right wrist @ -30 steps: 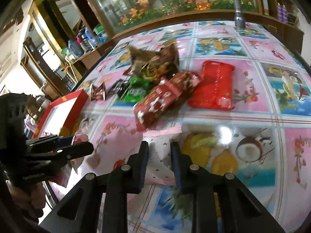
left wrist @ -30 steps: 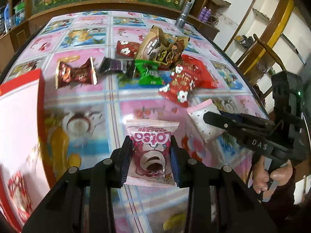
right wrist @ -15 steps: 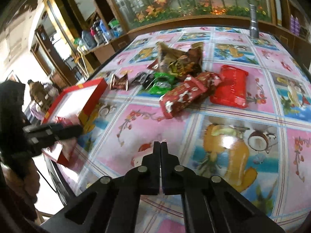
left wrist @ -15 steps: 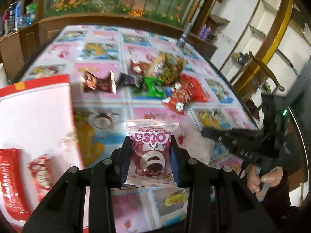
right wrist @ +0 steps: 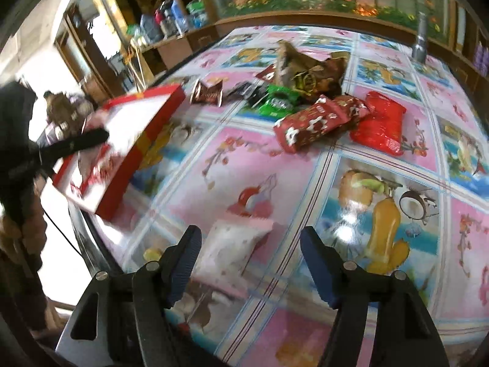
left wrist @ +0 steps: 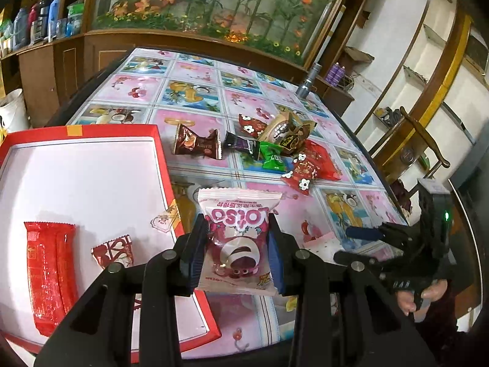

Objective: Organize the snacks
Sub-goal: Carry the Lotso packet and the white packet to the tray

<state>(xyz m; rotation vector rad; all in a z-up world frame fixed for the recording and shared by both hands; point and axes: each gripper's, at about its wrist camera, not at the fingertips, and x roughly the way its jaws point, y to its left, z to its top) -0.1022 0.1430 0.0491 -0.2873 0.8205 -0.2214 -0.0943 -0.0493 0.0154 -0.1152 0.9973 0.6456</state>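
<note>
A: Which step is in hand?

B: A pink-and-white "Lotso" plastic snack packet is held between the pads of the left tongs, just past the near right edge of the flat red cardboard box with a white floor. It is judged to be on its way into that box.

A: And the right tongs?

B: Their jaws are opening; a pale pink-and-white pillow packet is seen between them on the table, not pressed by the pads.

A: What is already in the box?

B: A long red foil bar and a small red-and-white patterned wrapper, both at the near end.

A: What is called for next?

B: The held packet should be carried left over the rim and released on the bare white floor. A heap of wrapped snacks is left at the far middle of the table.
</note>
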